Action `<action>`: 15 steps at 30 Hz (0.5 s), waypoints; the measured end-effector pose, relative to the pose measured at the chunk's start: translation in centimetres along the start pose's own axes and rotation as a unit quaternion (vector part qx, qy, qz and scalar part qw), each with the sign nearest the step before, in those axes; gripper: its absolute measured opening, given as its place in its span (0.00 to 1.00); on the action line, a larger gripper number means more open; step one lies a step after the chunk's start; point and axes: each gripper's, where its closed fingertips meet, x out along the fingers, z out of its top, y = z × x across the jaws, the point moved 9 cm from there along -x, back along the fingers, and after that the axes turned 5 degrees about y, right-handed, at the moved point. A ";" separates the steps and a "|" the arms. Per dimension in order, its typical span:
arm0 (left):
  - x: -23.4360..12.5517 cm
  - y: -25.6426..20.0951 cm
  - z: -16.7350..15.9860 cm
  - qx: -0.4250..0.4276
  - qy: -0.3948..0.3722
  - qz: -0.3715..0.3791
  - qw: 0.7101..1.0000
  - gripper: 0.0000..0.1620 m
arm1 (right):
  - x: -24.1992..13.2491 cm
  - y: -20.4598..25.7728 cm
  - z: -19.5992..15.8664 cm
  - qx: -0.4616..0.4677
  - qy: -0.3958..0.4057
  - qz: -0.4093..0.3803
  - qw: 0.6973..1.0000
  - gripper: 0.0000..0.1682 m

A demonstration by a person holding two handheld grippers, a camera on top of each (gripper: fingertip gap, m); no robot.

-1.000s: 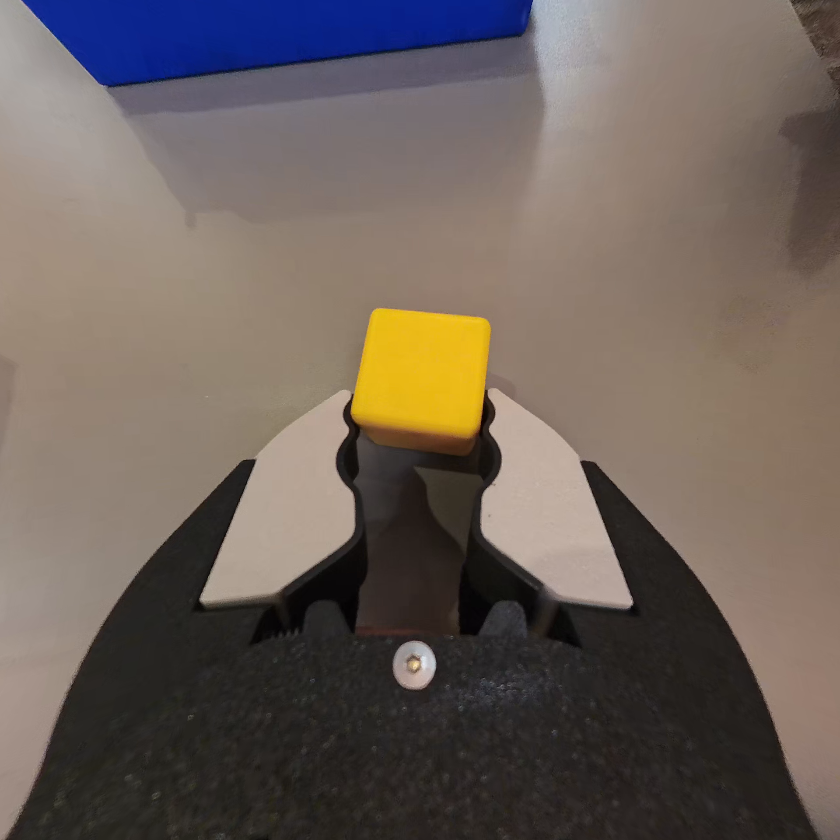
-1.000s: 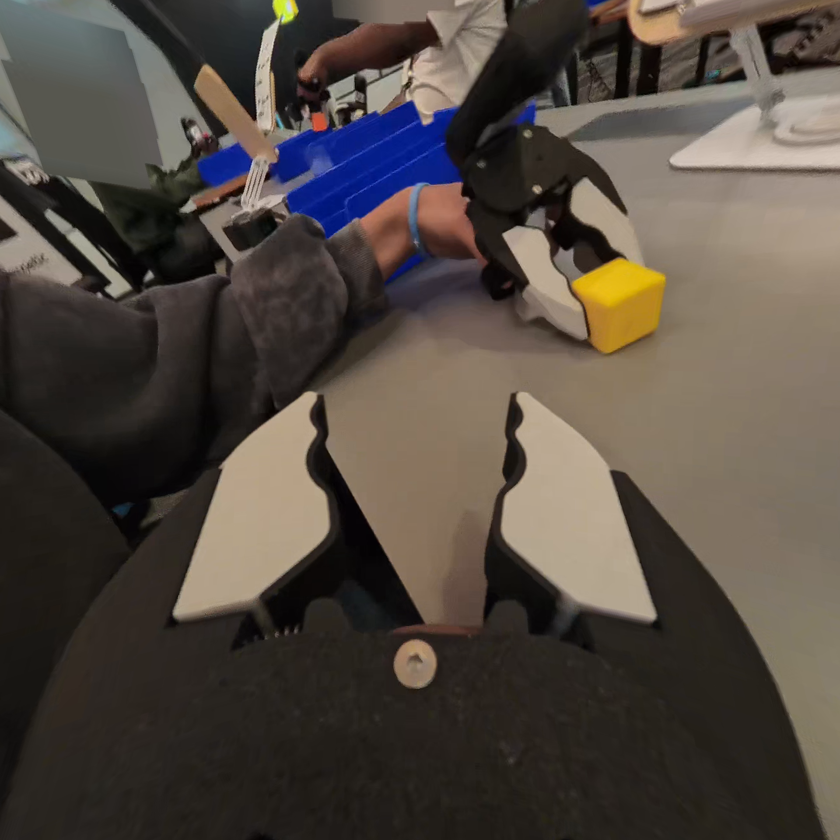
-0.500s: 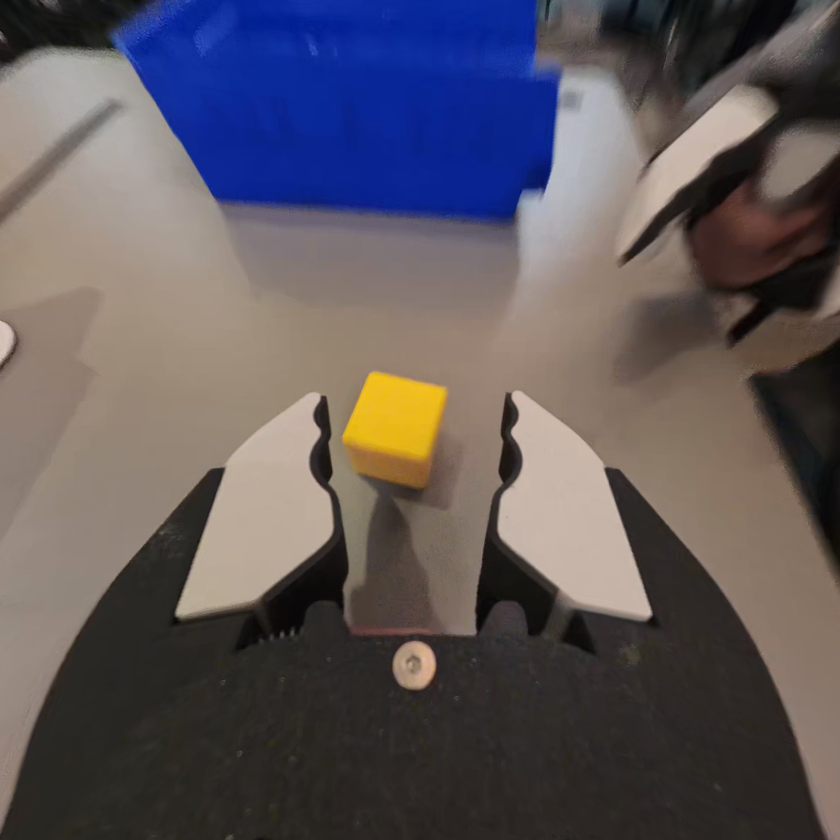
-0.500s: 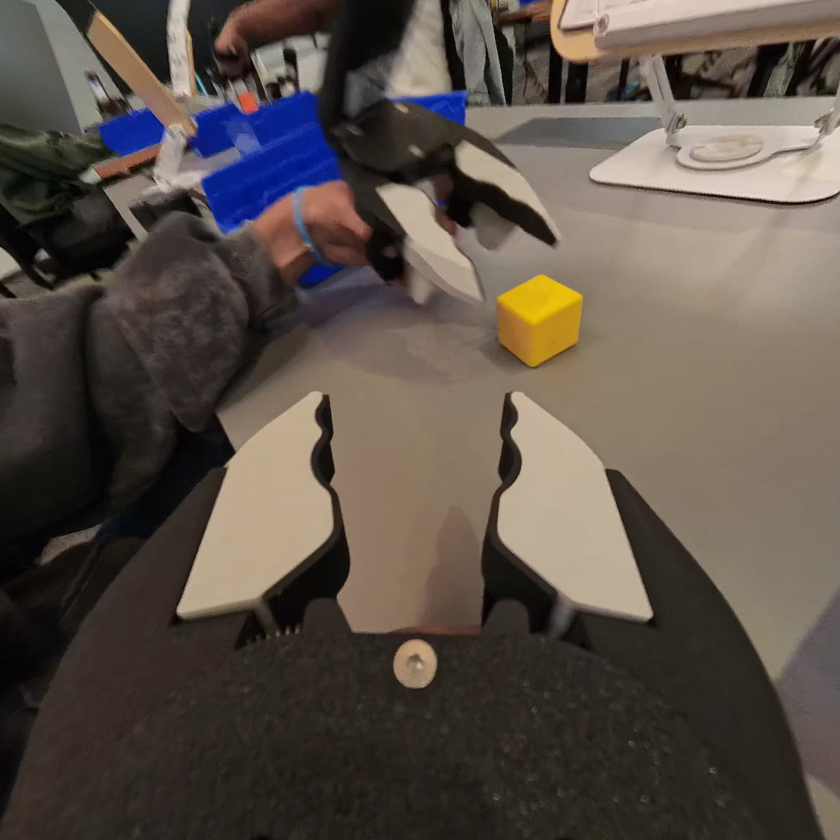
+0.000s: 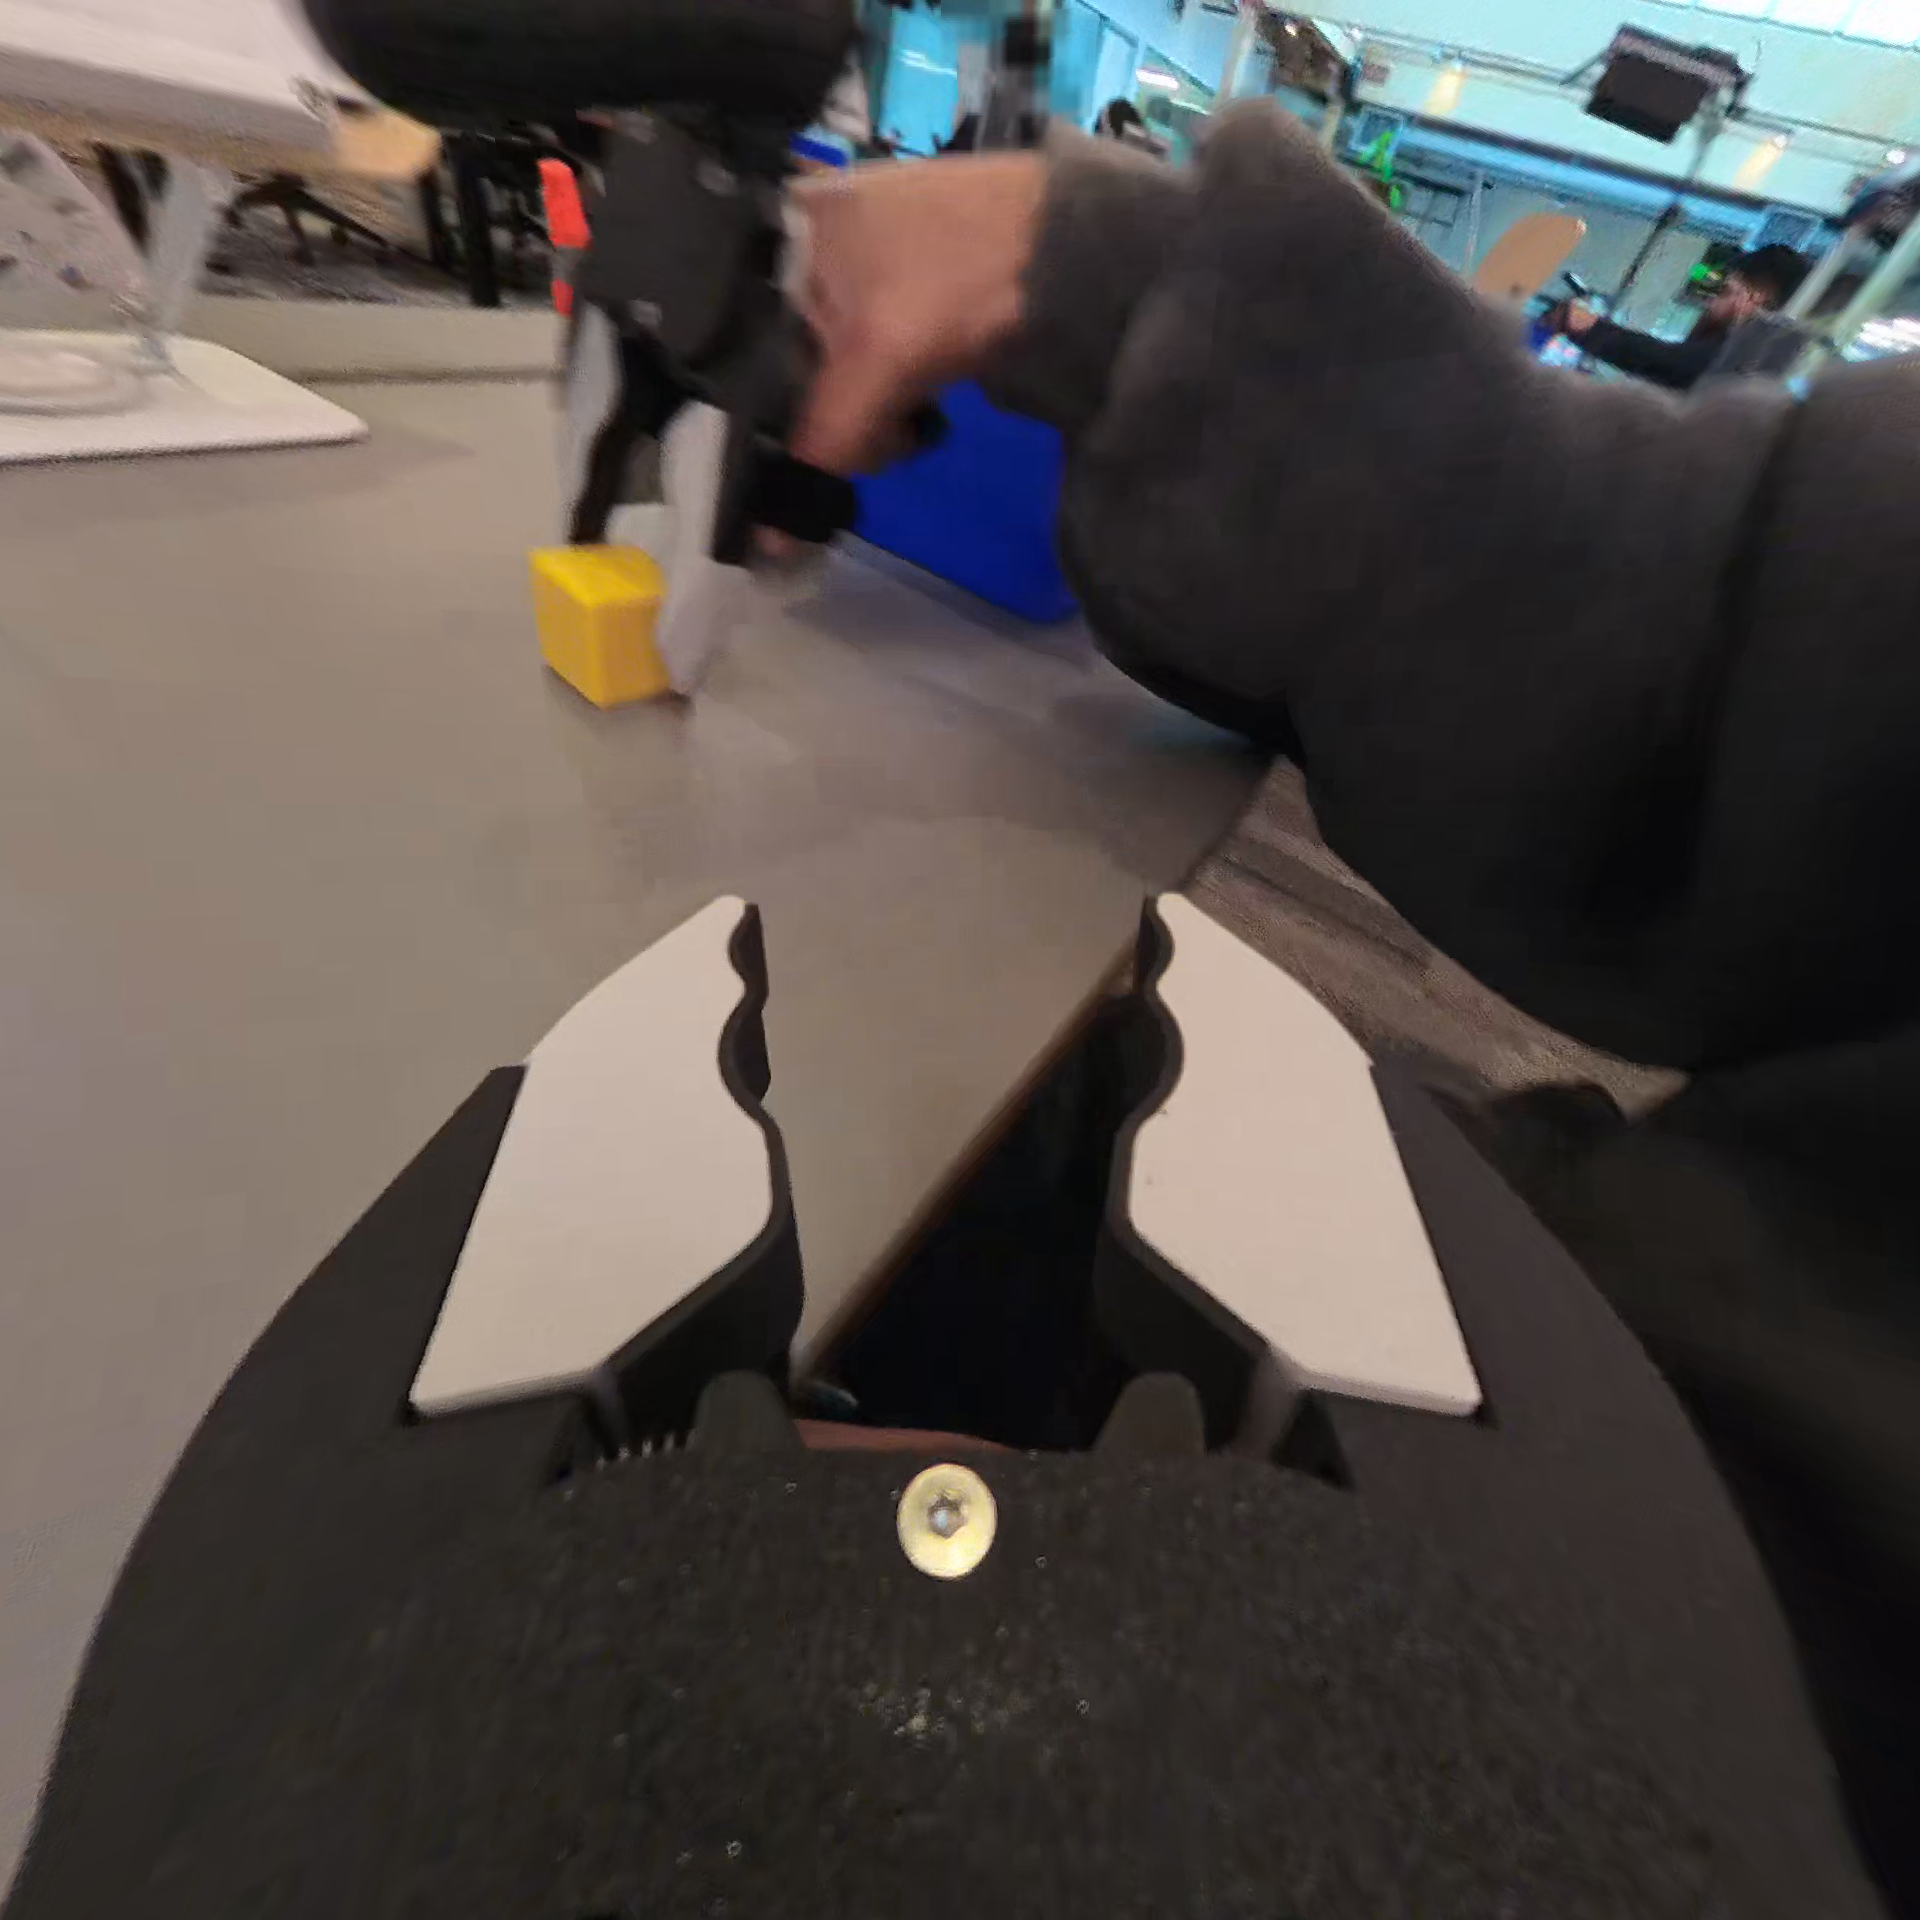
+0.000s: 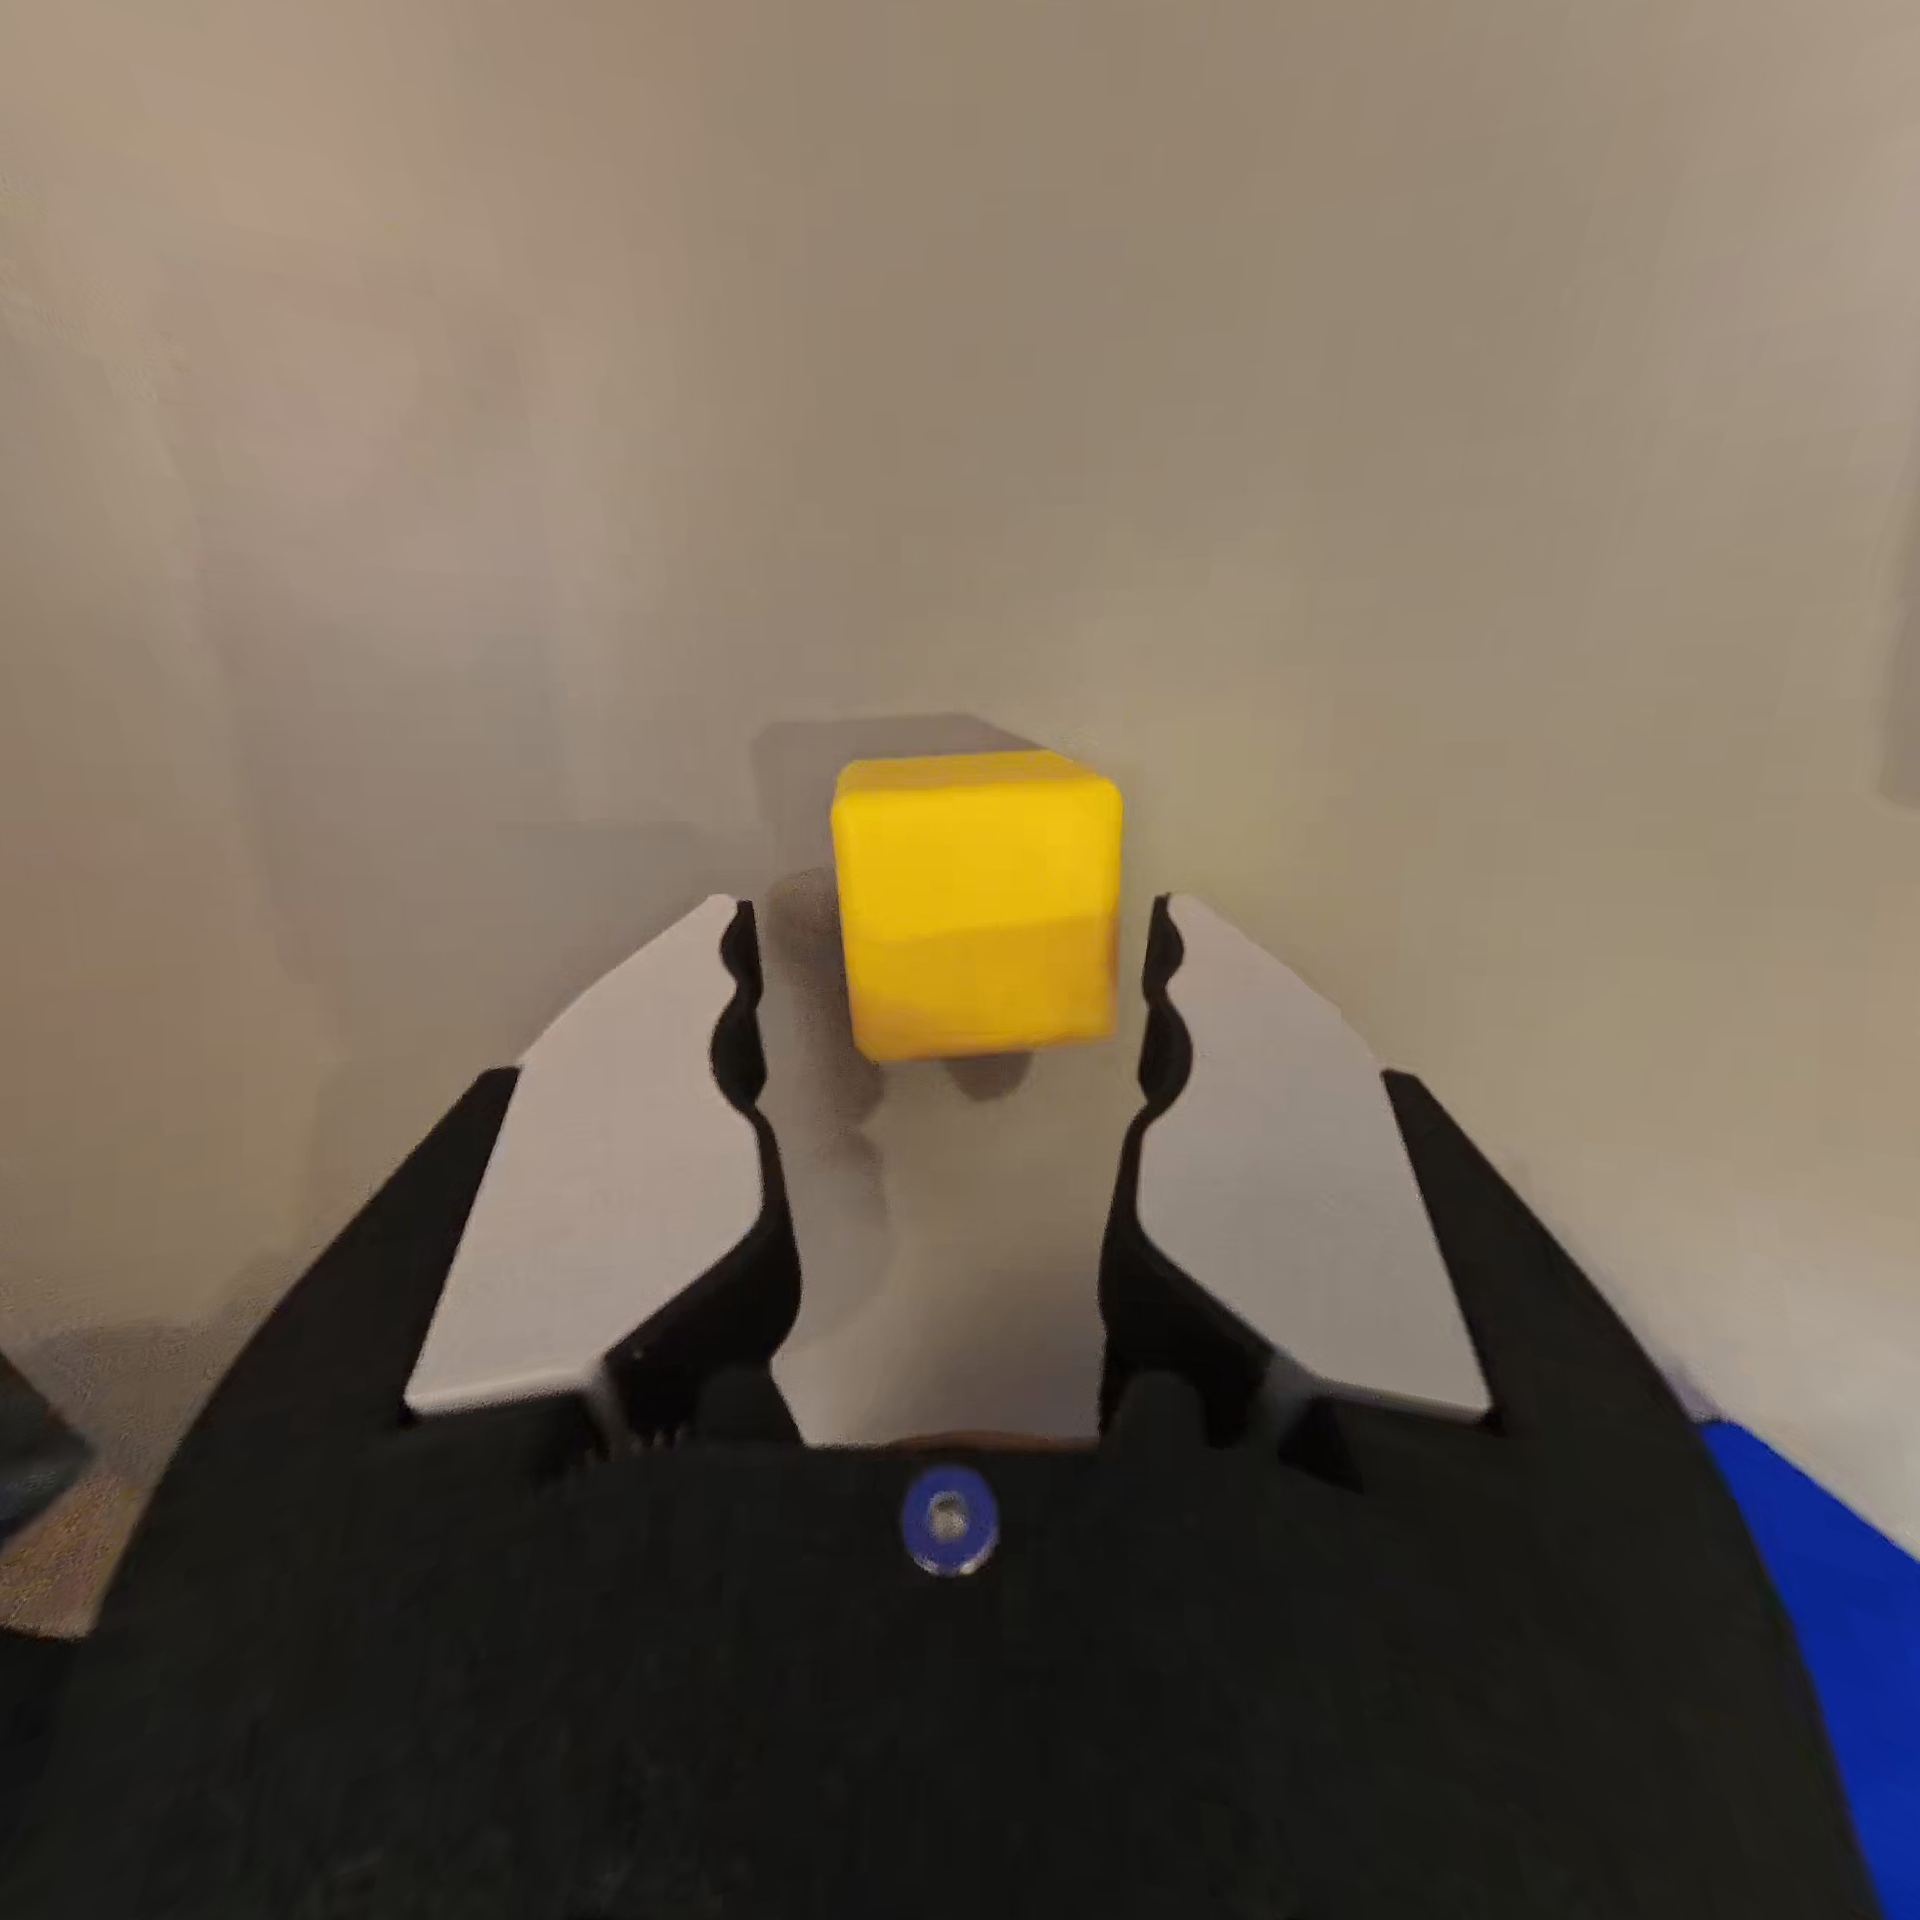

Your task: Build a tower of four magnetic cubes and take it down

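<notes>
One yellow cube (image 6: 977, 914) sits on the grey table (image 6: 416, 520). In the right wrist view it lies between my right gripper's (image 6: 951, 902) open fingertips, nearer the right finger, and I cannot tell whether it touches either. In the left wrist view the cube (image 5: 597, 623) lies far ahead. The right gripper (image 5: 644, 561) hangs over it, blurred, with one white finger (image 5: 691, 623) beside the cube's right side. My left gripper (image 5: 948, 904) is open and empty at the table's near edge. No other cubes show.
A blue bin (image 5: 977, 509) stands behind the cube; its corner shows in the right wrist view (image 6: 1829, 1558). A white stand base (image 5: 156, 405) lies at the far left. A grey sleeve (image 5: 1455, 582) reaches across the right side. The table edge (image 5: 987, 1122) runs under my left gripper.
My left gripper let go of the yellow cube on the table, opened and drew back to the near edge. My right gripper swung over and came down around the cube.
</notes>
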 end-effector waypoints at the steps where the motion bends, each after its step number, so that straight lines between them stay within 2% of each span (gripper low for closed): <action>1: -0.2 -1.0 -0.8 0.009 0.010 -0.011 1.000 0.42 | 0.6 -0.1 0.3 -0.006 0.019 0.012 1.000 0.37; 2: -0.4 -2.0 -1.1 0.032 0.028 -0.019 0.999 0.42 | 0.9 -0.3 0.6 -0.010 0.022 0.009 1.000 0.30; 4: -0.5 -3.2 -0.7 0.096 0.038 -0.001 0.995 0.43 | -0.1 -0.2 0.8 0.003 -0.002 0.013 1.000 0.30; 7: -0.5 -3.2 -1.1 0.091 -0.001 0.003 0.996 0.35 | -6.5 0.5 -1.6 0.043 -0.067 -0.075 0.994 0.30; 9: -0.6 -2.7 -1.0 0.066 0.017 0.000 0.998 0.41 | -12.7 1.3 -5.3 0.090 -0.127 -0.132 0.979 0.30; 12: -1.1 -1.8 -0.9 0.017 0.003 -0.012 1.000 0.40 | -19.7 1.1 -13.6 0.207 -0.161 -0.219 0.940 0.30; 13: -1.1 -1.5 -0.9 0.004 0.003 -0.011 1.000 0.41 | -20.5 0.7 -16.3 0.246 -0.153 -0.227 0.930 0.30; 15: -1.1 -1.0 -0.8 -0.014 0.002 0.001 1.000 0.41 | -19.6 -0.4 -20.4 0.312 -0.134 -0.213 0.916 0.30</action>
